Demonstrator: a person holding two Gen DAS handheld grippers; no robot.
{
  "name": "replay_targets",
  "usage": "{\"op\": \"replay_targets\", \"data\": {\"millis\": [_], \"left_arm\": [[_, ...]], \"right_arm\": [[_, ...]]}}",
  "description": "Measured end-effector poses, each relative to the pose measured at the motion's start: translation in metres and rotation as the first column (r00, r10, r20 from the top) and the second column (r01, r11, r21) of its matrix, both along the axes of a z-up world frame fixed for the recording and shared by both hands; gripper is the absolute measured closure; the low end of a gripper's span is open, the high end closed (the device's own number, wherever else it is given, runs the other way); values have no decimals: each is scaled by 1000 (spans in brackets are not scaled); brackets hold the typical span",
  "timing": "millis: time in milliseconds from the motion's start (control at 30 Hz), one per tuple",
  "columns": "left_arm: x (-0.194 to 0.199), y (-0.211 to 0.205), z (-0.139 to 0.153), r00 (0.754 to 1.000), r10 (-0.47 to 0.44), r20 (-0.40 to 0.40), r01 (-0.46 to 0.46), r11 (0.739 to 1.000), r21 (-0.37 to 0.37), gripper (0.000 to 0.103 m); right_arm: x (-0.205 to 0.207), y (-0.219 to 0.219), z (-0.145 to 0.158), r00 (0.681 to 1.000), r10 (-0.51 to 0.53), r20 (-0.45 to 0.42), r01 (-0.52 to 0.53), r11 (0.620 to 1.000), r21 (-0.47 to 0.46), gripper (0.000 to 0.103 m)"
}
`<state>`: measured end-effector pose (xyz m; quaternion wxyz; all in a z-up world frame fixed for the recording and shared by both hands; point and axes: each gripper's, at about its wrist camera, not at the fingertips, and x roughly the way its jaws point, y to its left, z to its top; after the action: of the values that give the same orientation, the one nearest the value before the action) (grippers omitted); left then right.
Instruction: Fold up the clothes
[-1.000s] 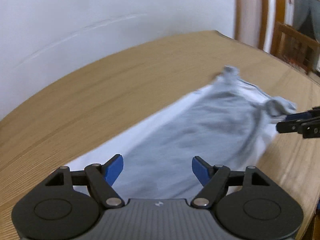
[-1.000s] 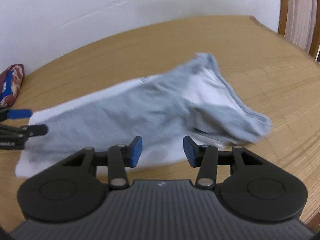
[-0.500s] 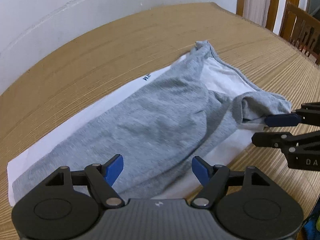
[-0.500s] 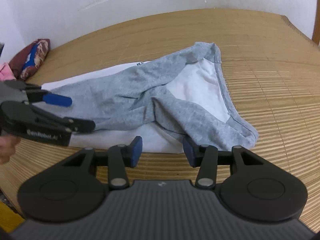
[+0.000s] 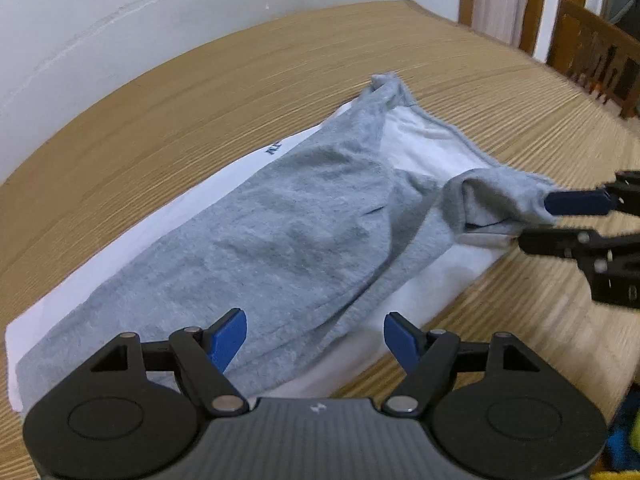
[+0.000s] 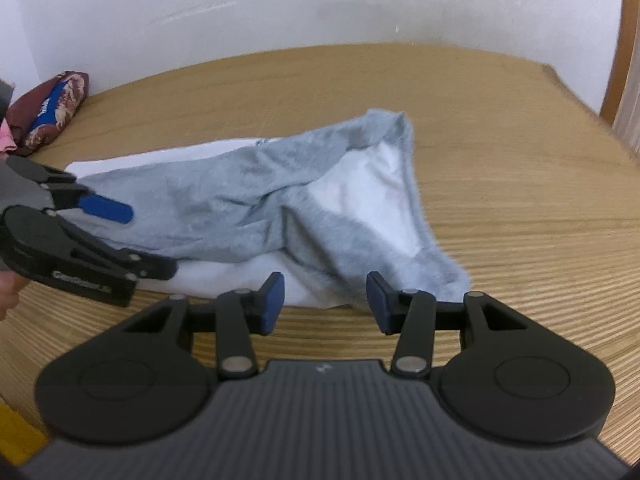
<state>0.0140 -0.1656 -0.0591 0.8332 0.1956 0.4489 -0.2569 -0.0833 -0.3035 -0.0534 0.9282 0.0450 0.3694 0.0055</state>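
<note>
Since the earlier frames both grippers have been brought nearer to the grey and white garment (image 5: 304, 216), which is spread, partly folded, on the wooden bed surface (image 5: 200, 104). The left gripper (image 5: 316, 340) is held open over its near edge and the right gripper (image 6: 326, 300) open before the sleeve corner, probably so that both ends can be taken together. No container is seen; only a patterned bundle (image 6: 52, 108) lies far off by the wall.

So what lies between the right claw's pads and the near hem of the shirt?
Only bare woven mat; in the right wrist view the right claw stands open just short of the grey-and-white shirt.
</note>
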Motion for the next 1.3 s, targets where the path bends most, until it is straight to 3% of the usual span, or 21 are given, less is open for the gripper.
{"op": "replay_targets", "data": {"millis": [100, 200, 333, 433, 533, 867, 1167, 1300], "left_arm": [[-3, -7, 4, 1000, -27, -9, 27, 1000, -11, 25], [-6, -23, 3, 1000, -21, -21, 21, 1000, 7, 25], [-9, -45, -1, 999, 40, -30, -40, 999, 20, 25], [-12, -57, -4, 996, 87, -20, -86, 995, 54, 25], [-11, -61, -4, 989, 145, -32, -143, 988, 66, 25], [-11, -63, 2, 960, 280, -25, -277, 957, 83, 25], [-16, -68, 7, 957, 291, 5, -290, 952, 94, 25], [-17, -66, 9, 955, 297, 16, -297, 950, 96, 25]], "right_arm": [[2, -19, 9, 998, 67, 8, -67, 998, -10, 55], [15, -40, 11, 978, 203, -35, -204, 979, -2, 55], [41, -58, 13, 891, 447, -84, -441, 894, 81, 55], [60, -57, 11, 819, 559, -128, -561, 827, 28, 55], [74, -52, 8, 782, 601, -163, -612, 790, -28, 55], [68, -33, 3, 765, 617, -184, -639, 764, -94, 55], [49, -16, -4, 738, 649, -184, -675, 713, -192, 55], [45, -17, -2, 741, 648, -180, -672, 713, -201, 54]]}}
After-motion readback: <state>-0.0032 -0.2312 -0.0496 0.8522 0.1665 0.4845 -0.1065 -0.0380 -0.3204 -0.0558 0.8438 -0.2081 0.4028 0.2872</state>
